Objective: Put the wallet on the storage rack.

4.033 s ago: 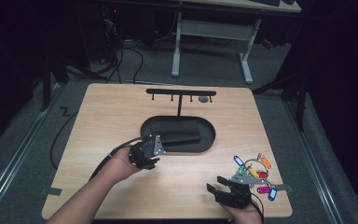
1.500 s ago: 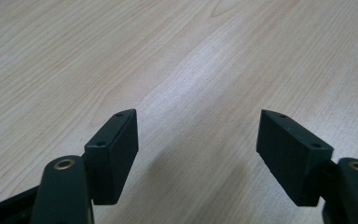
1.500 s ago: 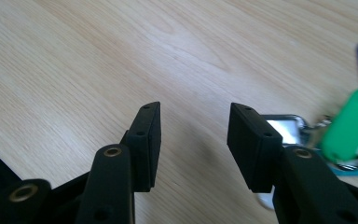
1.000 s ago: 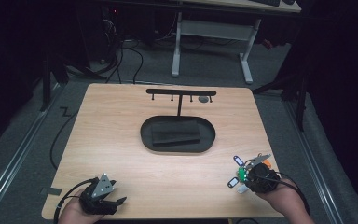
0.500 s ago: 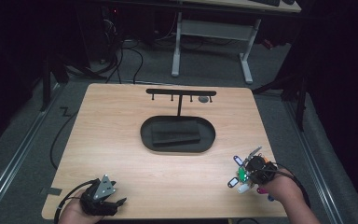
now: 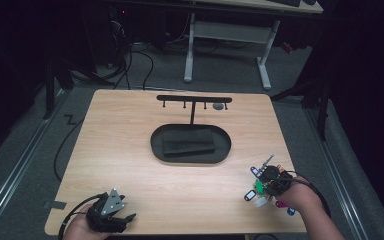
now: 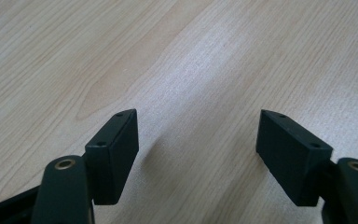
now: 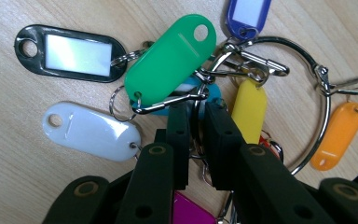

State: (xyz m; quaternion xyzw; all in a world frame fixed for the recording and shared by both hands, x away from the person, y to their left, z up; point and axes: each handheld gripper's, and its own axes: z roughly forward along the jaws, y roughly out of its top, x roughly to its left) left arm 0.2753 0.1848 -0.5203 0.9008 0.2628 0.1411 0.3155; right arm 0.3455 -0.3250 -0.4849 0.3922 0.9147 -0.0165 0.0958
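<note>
A bunch of coloured key tags (image 6: 254, 193) on metal rings lies near the table's front right corner. My right gripper (image 6: 269, 179) points down into it. In the right gripper view its jaws (image 8: 196, 109) stand almost together on a metal ring (image 8: 200, 95) of the bunch, having just eased a little. Around them lie a green tag (image 8: 170, 58), a black tag (image 8: 70, 53), a white tag (image 8: 91, 130), a yellow tag (image 8: 248, 109) and an orange tag (image 8: 338, 133). My left gripper (image 6: 126, 217) rests open at the front left edge, with bare wood between its jaws (image 7: 196, 130).
A black T-shaped hook rack (image 6: 194, 99) rises from a black oval base (image 6: 158, 145) at the table's middle back, with a small grey thing (image 6: 219, 106) hanging at its right end. Cables trail from both grippers over the front edge.
Four seconds ago my left gripper was at the oval base; it now sits at the front left edge. My right gripper has come onto the key bunch and edged slightly left.
</note>
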